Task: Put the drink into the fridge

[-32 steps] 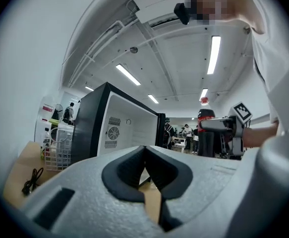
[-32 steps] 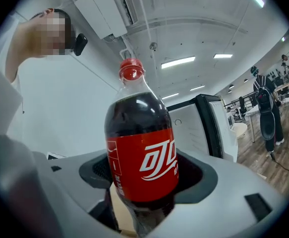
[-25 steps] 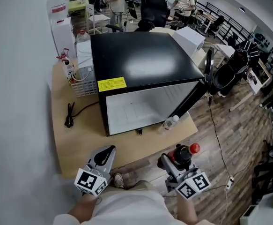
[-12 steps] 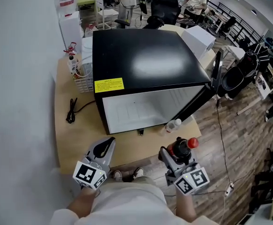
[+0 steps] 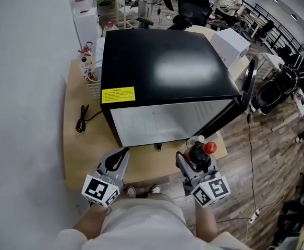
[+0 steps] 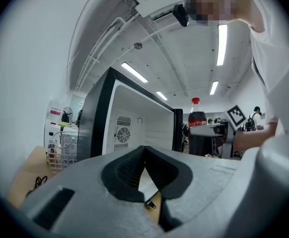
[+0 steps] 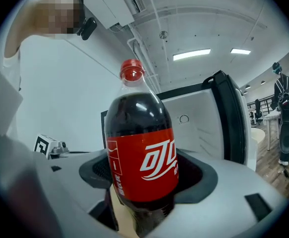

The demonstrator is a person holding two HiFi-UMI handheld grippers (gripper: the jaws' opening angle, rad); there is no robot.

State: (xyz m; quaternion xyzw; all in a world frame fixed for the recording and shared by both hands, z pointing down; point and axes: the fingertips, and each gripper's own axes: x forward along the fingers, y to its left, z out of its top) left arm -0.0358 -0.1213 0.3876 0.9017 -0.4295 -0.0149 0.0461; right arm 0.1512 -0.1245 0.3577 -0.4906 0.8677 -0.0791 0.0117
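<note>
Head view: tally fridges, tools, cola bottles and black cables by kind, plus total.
fridge: 1
tools: 2, left tool and right tool
cola bottle: 1
cable: 1
Total: 5

The cola bottle (image 7: 142, 152) wears a red label (image 7: 145, 165) with white Chinese brand script, its large characters reading 可口. A column of small white print at the label's 9 o'clock edge is too fine to read. At 7 o'clock on the fridge (image 5: 162, 61) top, a yellow sticker (image 5: 118, 95) bears dark lines too small to read. The cubes on the left hand-held gripper (image 5: 119, 158) and right hand-held gripper (image 5: 194, 160) show only black-and-white square codes.
</note>
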